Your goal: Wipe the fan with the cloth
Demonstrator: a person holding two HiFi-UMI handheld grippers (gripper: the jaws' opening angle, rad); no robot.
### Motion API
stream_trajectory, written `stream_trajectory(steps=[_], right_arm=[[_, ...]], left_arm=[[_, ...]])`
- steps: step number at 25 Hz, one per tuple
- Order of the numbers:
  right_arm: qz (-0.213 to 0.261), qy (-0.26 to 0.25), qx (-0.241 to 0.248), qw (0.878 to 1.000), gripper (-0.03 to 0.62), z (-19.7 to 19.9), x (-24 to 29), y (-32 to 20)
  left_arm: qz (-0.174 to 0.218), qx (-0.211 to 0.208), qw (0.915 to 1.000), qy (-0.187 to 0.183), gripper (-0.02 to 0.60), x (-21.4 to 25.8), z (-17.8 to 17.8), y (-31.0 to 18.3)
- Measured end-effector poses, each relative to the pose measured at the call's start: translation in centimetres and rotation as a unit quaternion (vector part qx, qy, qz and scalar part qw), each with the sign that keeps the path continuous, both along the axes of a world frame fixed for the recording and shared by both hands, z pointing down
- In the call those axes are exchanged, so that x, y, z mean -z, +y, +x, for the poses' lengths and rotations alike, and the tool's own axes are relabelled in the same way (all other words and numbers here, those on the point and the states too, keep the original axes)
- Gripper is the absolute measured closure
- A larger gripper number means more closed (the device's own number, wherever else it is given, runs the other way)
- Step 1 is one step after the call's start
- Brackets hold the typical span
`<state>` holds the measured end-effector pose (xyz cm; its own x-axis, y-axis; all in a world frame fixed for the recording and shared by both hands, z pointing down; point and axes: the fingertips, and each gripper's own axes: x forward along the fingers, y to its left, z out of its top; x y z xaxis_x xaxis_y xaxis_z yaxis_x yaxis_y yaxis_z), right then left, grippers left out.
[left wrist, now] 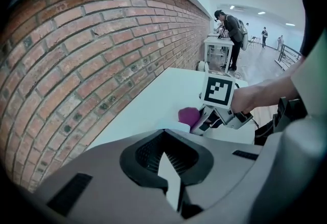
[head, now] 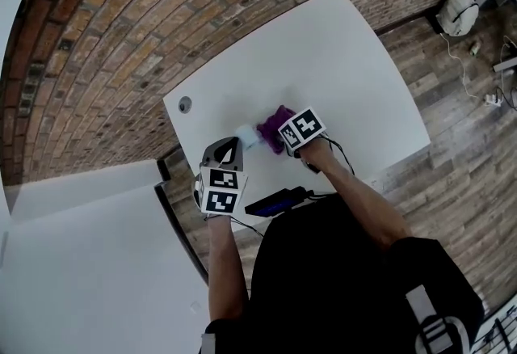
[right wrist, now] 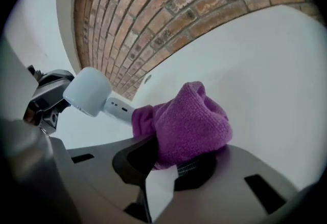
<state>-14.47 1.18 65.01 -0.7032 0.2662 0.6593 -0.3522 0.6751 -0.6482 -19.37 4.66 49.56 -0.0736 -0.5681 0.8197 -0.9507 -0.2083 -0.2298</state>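
Head view: both tools work close together near the front edge of the white table. The left tongs point at the small white fan, which sits just off their tips. The purple cloth is bunched on the far side of the fan, directly ahead of the right tongs. With 1 tool on each side, the fan looks boxed in so that it cannot slide while it is rubbed.

Left gripper view: the 2 jaws are together with nothing between them. A pale sliver of the fan shows just beyond the tips, with the cloth and the right tongs behind it. I judge the closed tips serve as a stop or brace. Whether they actually touch the fan I cannot tell.

Right gripper view: the jaws are clamped on the cloth, which bulges up and forward out of them as a padded wad. The fan's handle runs from under the cloth's left edge, and its rounded head lies further left, in front of the left tongs. Gripping the cloth low leaves a thick, soft face to drag along the handle.
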Motion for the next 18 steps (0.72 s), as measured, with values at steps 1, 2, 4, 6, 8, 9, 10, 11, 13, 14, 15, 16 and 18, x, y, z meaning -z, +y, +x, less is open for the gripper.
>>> stream_trajectory(steps=[1,2,4,6,8,9,10,11,13,14,15,16,18], right_arm=[[0.031,0.006,-0.01,0.999,0.525,0.5,0.5,-1.2],[0.059,0.002,-0.027,0.998,0.525,0.8,1.4,-2.6],[0.075,-0.044,-0.058,0.995,0.525,0.2,4.4,-4.6],[0.029,-0.117,-0.071,0.99,0.525,-1.3,7.7,-4.6],[-0.044,-0.165,-0.069,0.983,0.525,-2.8,9.5,-3.0],[-0.078,-0.173,-0.068,0.979,0.525,-3.4,9.5,-2.1],[-0.103,-0.171,-0.072,0.977,0.525,-3.8,8.9,-1.4],[-0.115,-0.162,-0.08,0.977,0.525,-3.8,7.9,-1.0],[-0.106,-0.124,-0.086,0.983,0.525,-3.5,5.3,-0.9],[-0.093,-0.103,-0.08,0.987,0.525,-3.3,4.0,-0.8],[-0.078,-0.084,-0.071,0.991,0.525,-3.1,2.8,-0.6],[-0.063,-0.068,-0.061,0.994,0.525,-3.0,1.8,-0.4],[-0.038,-0.039,-0.037,0.998,0.525,-2.7,0.5,-0.3]], left_arm=[[0.006,-0.001,1.0,0.001,0.581,0.1,0.1,-0.2],[0.013,-0.003,0.9999,0.001,0.581,0.2,0.1,-0.4],[0.021,-0.007,0.9998,0.001,0.581,0.2,0.1,-0.6],[0.017,-0.004,0.9999,0.001,0.581,0.1,0.0,-0.5],[0.012,0.0,0.9999,0.003,0.581,0.1,0.0,-0.3],[0.011,0.002,0.9999,0.004,0.581,0.1,0.0,-0.3],[0.012,0.002,0.9999,0.004,0.581,0.1,0.0,-0.3],[0.013,0.002,0.9999,0.004,0.581,0.1,0.1,-0.3],[0.011,0.002,0.9999,0.004,0.581,0.1,0.1,-0.3],[0.01,0.002,0.9999,0.004,0.581,0.1,0.1,-0.4],[0.011,0.003,0.9999,0.005,0.581,0.1,0.1,-0.4],[0.011,0.004,0.9999,0.005,0.581,0.1,0.0,-0.4],[0.013,0.005,0.9999,0.006,0.581,0.0,0.0,-0.3]])
